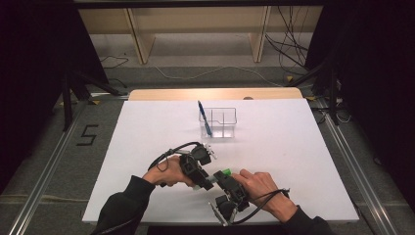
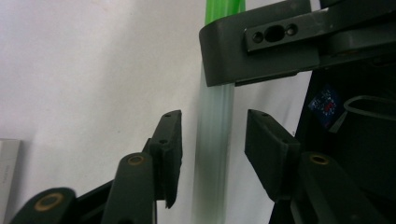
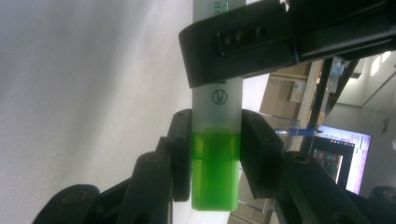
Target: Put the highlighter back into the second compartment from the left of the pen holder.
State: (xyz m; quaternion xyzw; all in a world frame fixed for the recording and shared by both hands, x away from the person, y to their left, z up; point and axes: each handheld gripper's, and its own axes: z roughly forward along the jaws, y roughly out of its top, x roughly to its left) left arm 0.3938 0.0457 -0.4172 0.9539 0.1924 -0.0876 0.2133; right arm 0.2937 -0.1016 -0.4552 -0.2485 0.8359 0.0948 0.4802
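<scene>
The right gripper (image 3: 215, 154) pinched the green cap end of a frosted translucent plastic marker with a green cap (image 3: 215, 140), its two black pads pressed flat against either side of the green section. The left gripper (image 2: 212, 140) had its jaws spread on either side of the marker's pale barrel (image 2: 215, 154), with a clear gap showing between each pad and the barrel, so it did not grip it. The marker lay bridged between the two grippers, just above the white tabletop (image 1: 147, 127), near the front edge, between the person's left hand (image 1: 169, 171) and right hand (image 1: 262, 186).

In the high view the left gripper (image 1: 204, 185) and right gripper (image 1: 220, 175) met nose to nose, and of the marker little more than a green speck (image 1: 226, 172) could be seen. The right gripper view showed a small printed symbol on the pale barrel and the left gripper's jaw crossing above it. The left gripper view showed the barrel blurred, with the right gripper's jaw across its upper end.

Farther back on the tabletop stood a clear plastic divided organiser box (image 1: 224, 128), well apart from both hands, with a blue pen (image 1: 204, 117) leaning upright in its left compartment. The right gripper view caught that box (image 3: 285, 122) and the blue pen (image 3: 299, 132), and beyond them a lit computer screen (image 3: 341, 156). The high view showed pale wooden shelving (image 1: 195, 29) on the floor beyond the tabletop.
</scene>
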